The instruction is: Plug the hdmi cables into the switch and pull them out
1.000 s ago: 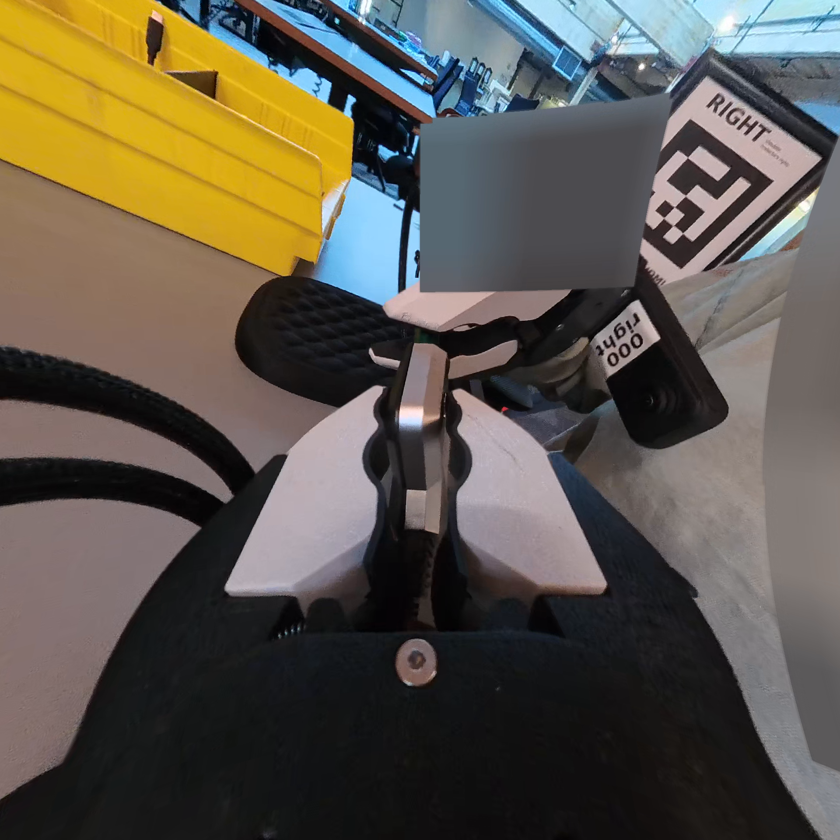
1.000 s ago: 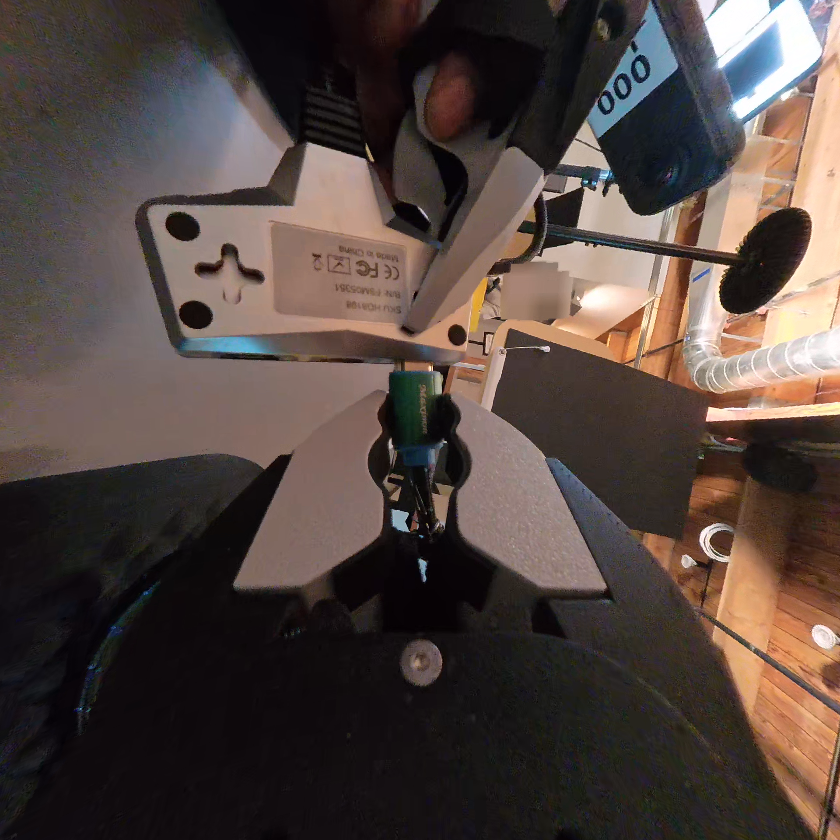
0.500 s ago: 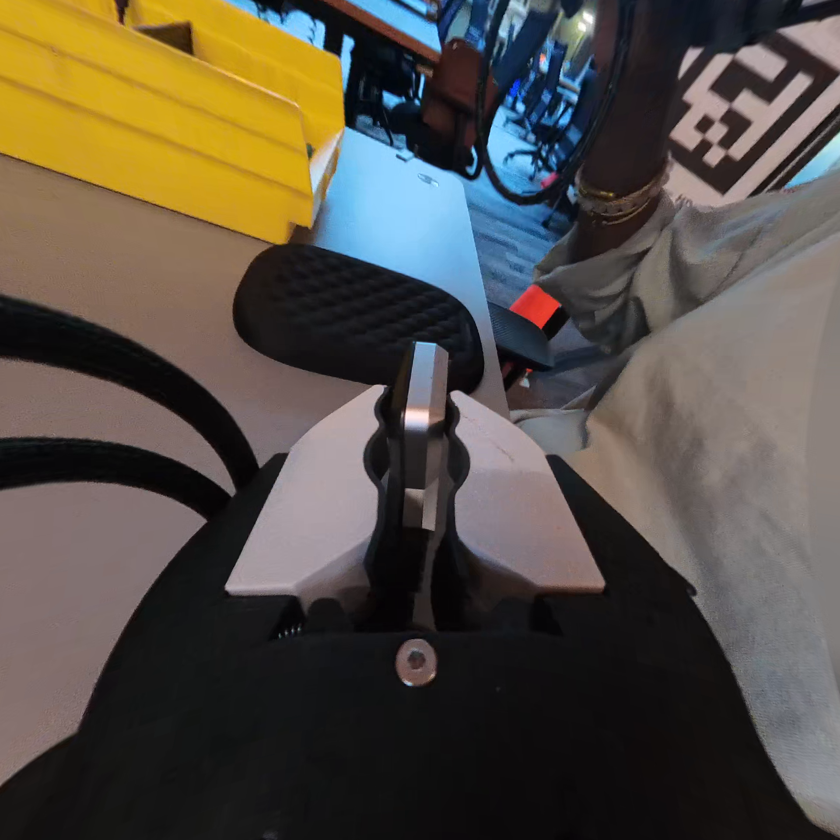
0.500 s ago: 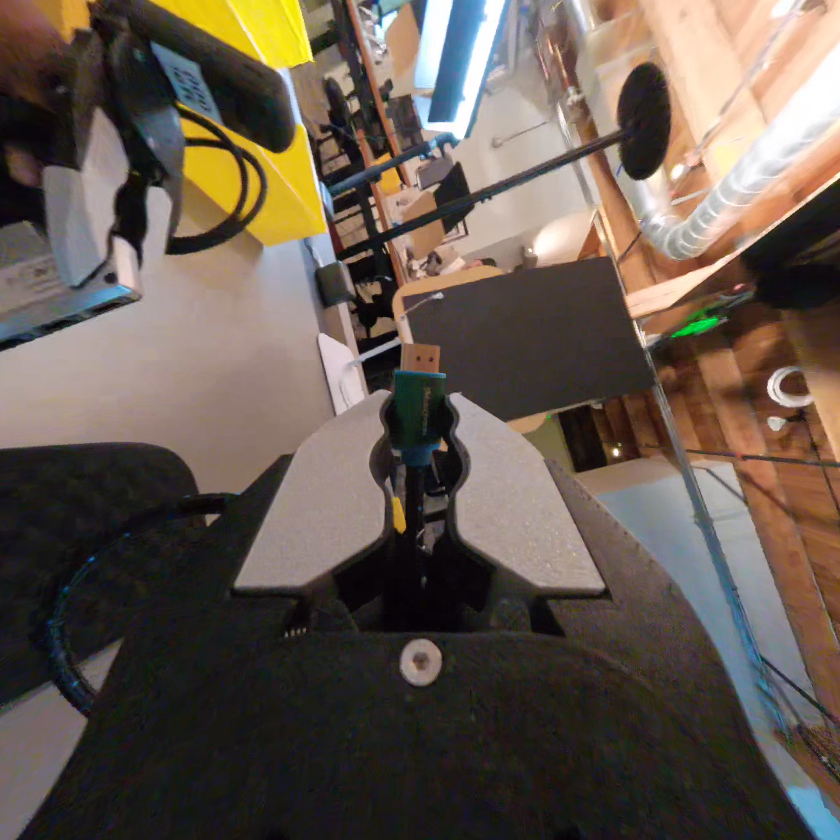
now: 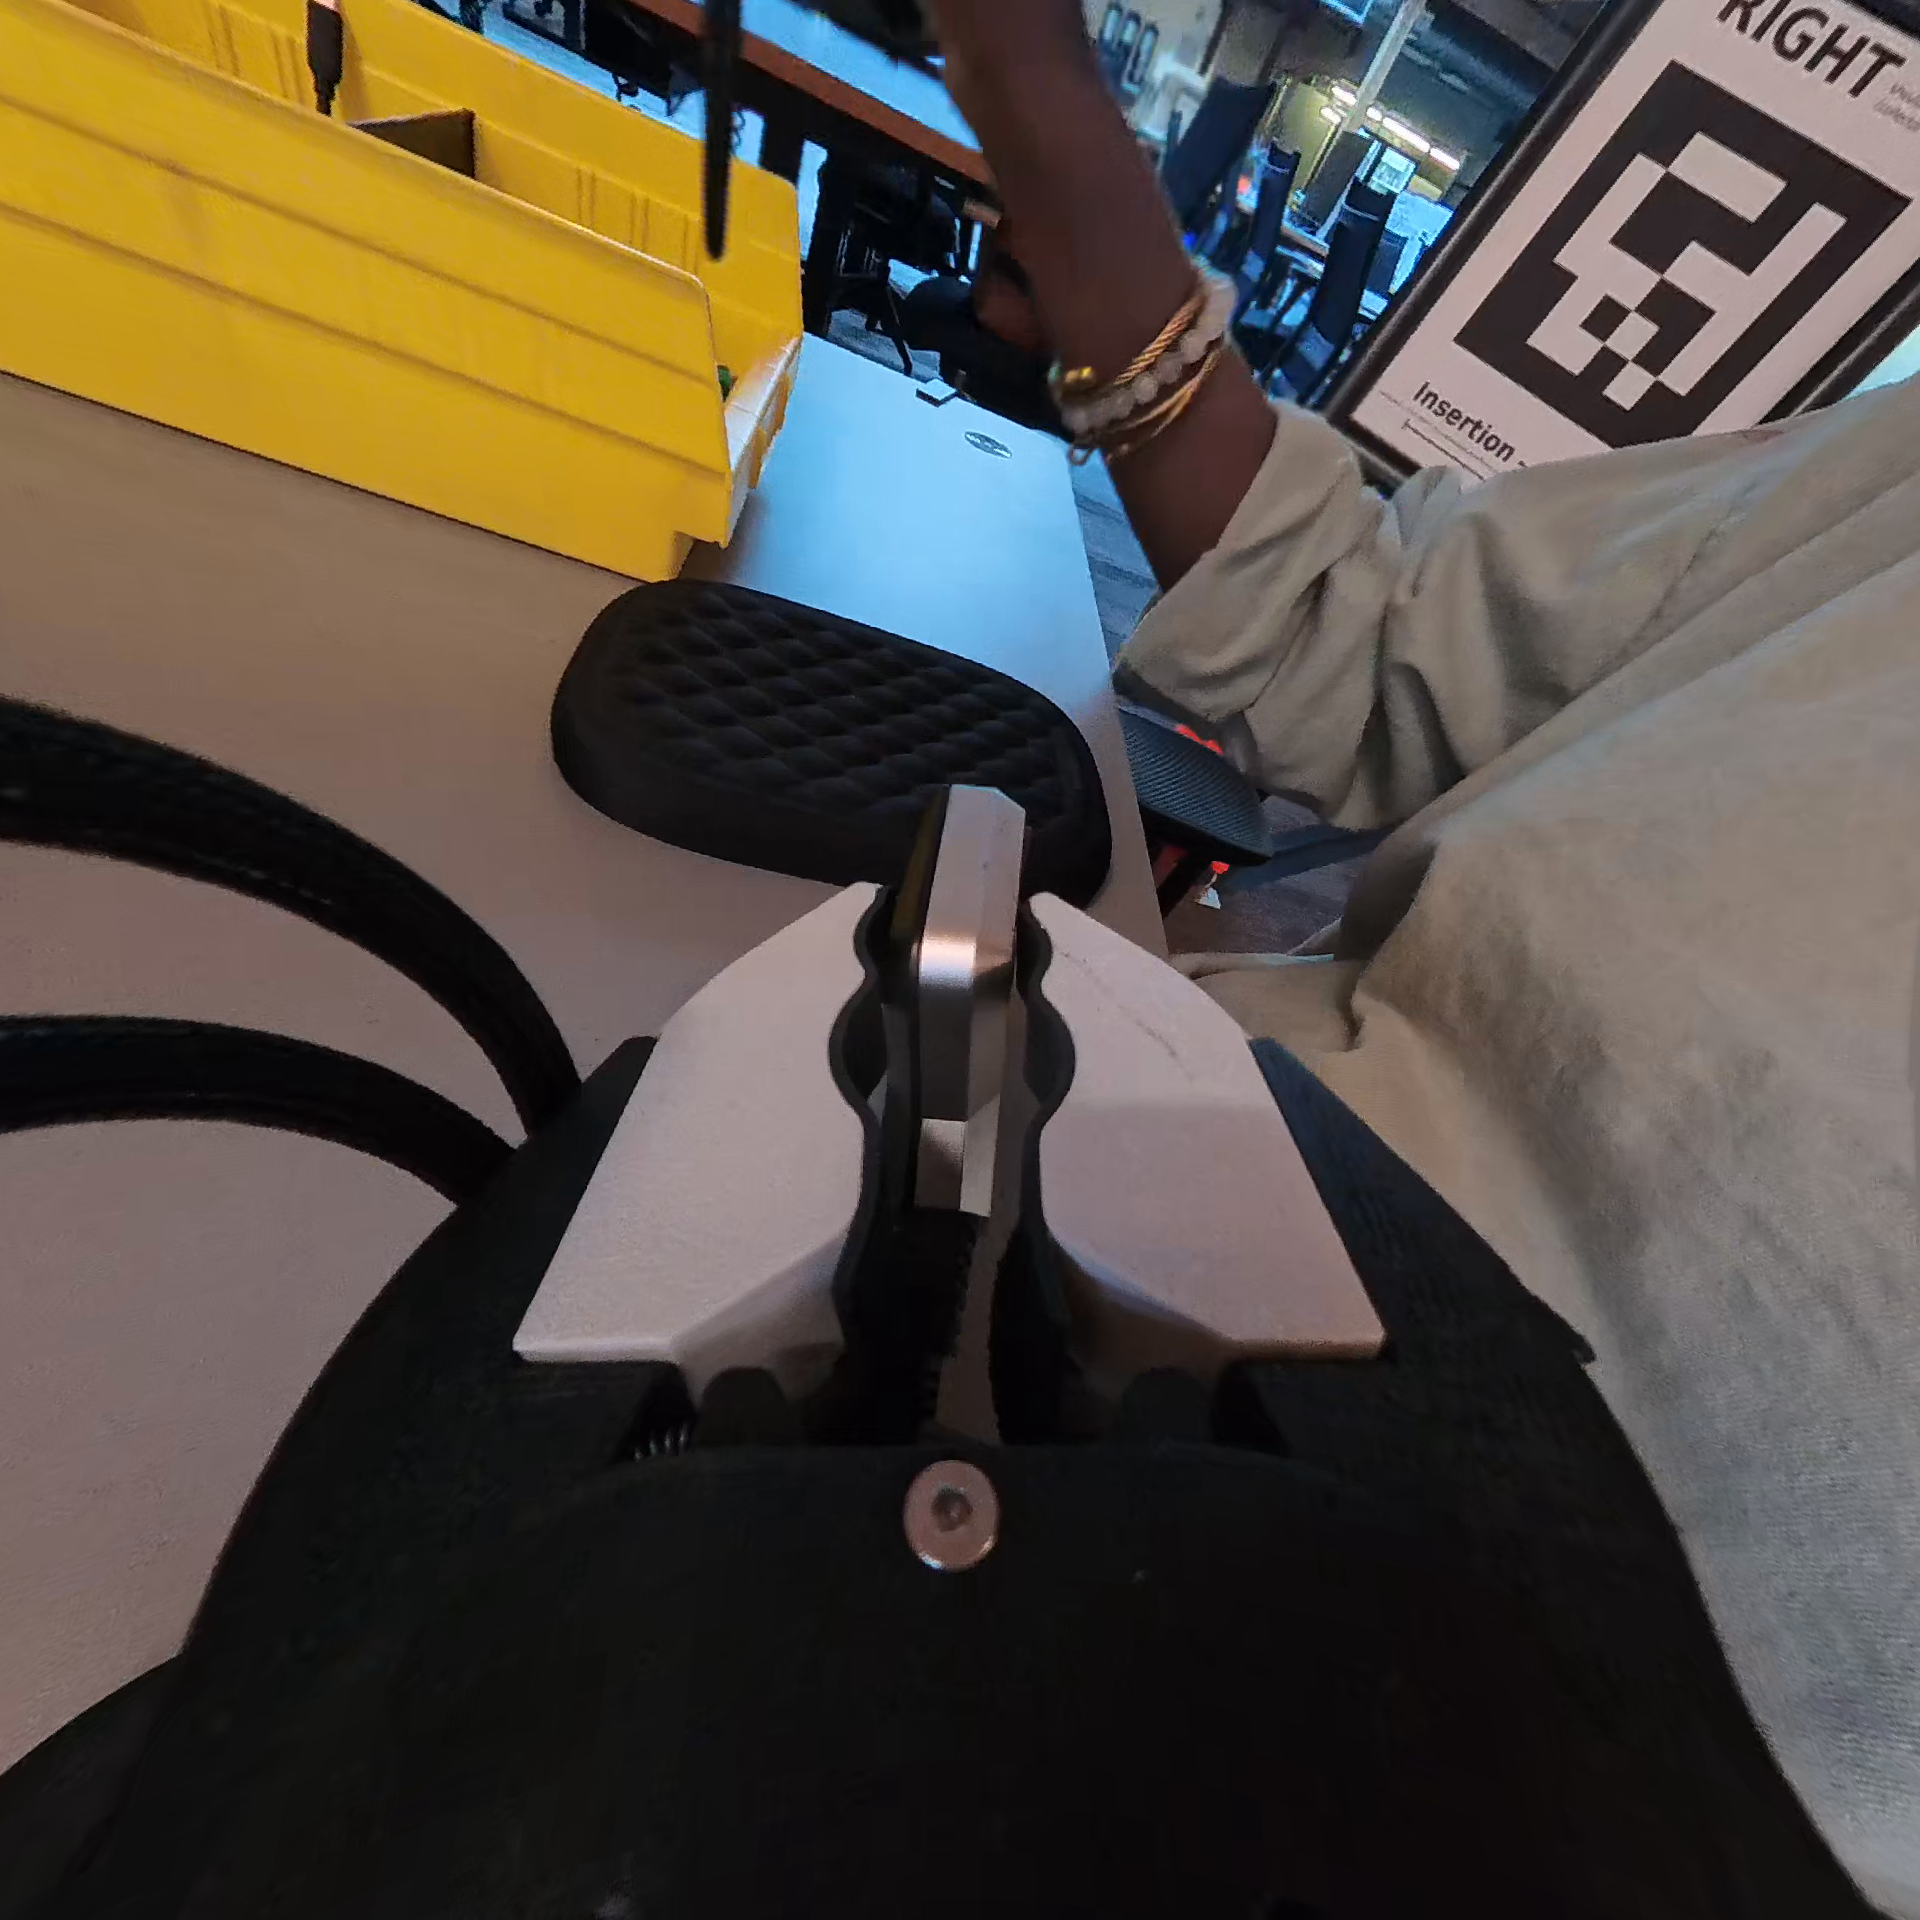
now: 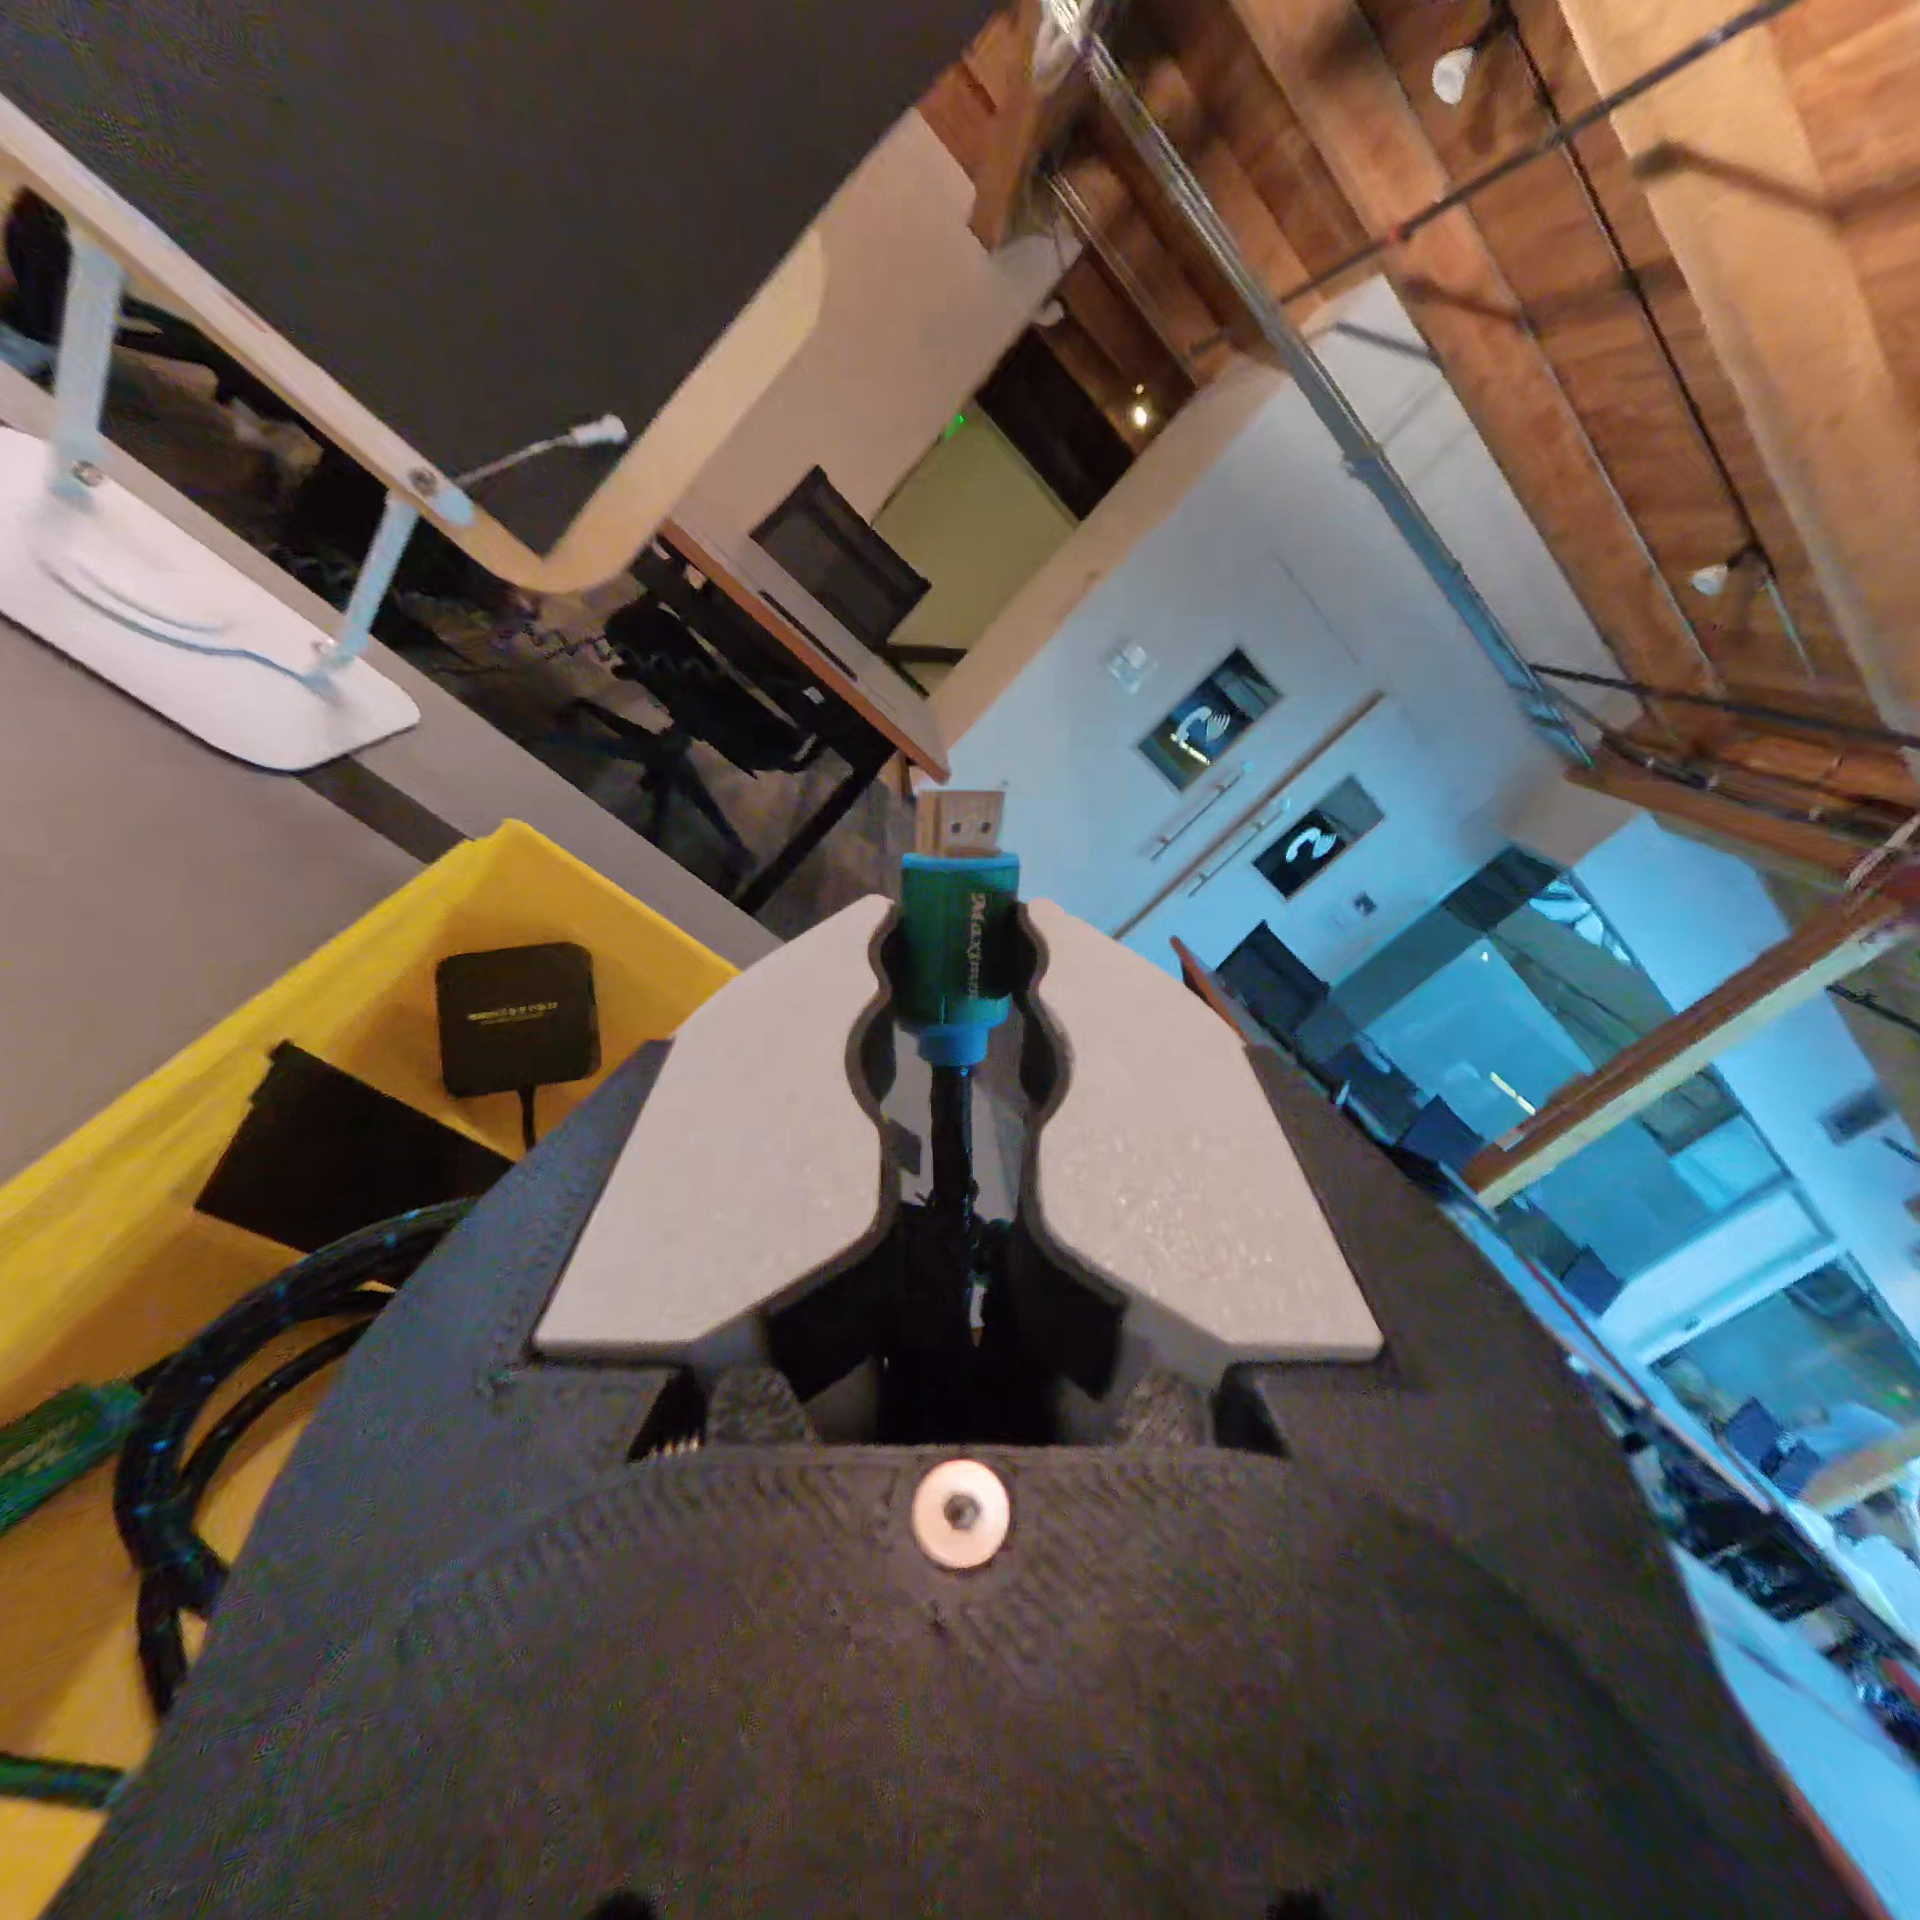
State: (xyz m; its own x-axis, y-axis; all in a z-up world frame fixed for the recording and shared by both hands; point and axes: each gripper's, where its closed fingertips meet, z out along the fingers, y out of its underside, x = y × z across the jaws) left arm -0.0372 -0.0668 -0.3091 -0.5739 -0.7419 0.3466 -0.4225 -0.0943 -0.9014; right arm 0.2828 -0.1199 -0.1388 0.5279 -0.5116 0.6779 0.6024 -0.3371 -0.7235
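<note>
An open workshop with timber ceiling beams and grey desks runs behind a pale bench, where a yellow bin sits toward the far edge and a black quilted pad lies at the near-right corner beside the person's grey sleeve.

The left gripper is clamped on the HDMI switch, a thin silver slab held edge-on between the grey fingers, low over the bench just short of the pad. No cable is plugged into it in this view, though its ports are hidden. It looks like a rigid, light metal case with smooth, rather slippery faces. Pinching it across the flat faces, as here, seems right, with the port edge left free.

The right gripper is closed on the HDMI plug, a teal-green shell with its metal tip poking past the fingertips, raised well above the bench over another yellow bin. That bin holds a small black box and coiled braided cable. The plug shell is stiff and small, and the grip belongs on its flat sides, not on the braided lead behind it, which would flex. The tip is probably the fragile part, so it wants squaring to the port before any push.

Two thick black braided cables cross the bench's left side.
</note>
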